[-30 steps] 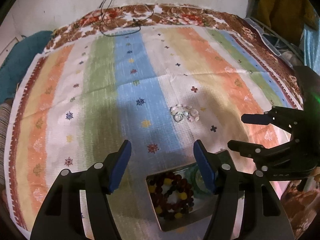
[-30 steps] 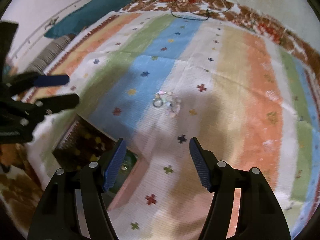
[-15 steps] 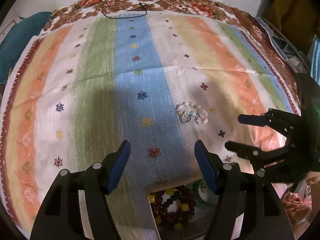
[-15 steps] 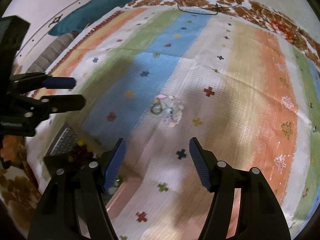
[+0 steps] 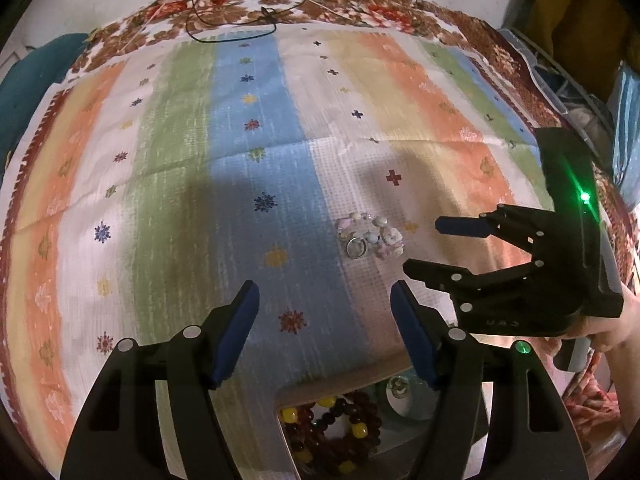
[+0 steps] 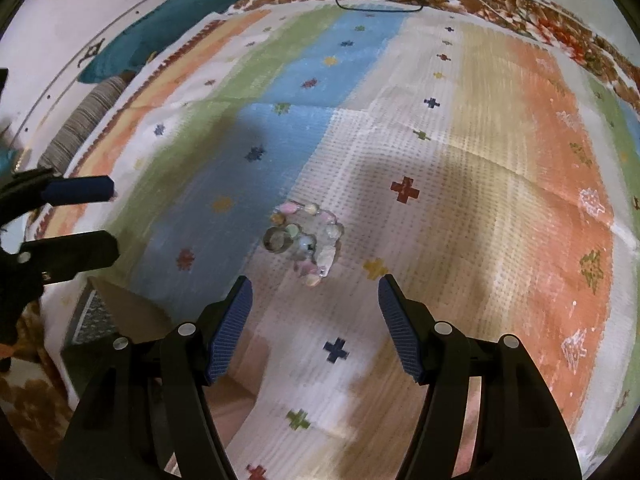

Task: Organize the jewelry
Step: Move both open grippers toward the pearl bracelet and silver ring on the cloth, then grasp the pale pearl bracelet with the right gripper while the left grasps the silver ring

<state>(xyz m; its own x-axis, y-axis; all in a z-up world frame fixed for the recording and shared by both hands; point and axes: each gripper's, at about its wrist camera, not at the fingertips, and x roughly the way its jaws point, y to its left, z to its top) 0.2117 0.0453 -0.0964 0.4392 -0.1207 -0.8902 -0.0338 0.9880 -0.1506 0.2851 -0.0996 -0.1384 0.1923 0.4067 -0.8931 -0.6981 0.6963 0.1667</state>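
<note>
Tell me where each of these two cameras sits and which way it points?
Left wrist view: on the left tongs, aimed steeply down at the striped cloth; its blue-padded fingers, the right tongs and a bit of hand show.
Right wrist view: on the right tongs, aimed steeply down; its own fingers and the left tongs show.
Both share the pastel bead bracelet beside a silver ring.

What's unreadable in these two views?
- Box contents, left wrist view: cut off by the bottom edge, partly behind the left gripper.
- Pale bracelet and ring, right wrist view: blurred, bead count unclear.
- Box, right wrist view: blurred, interior hidden behind the right gripper.
</note>
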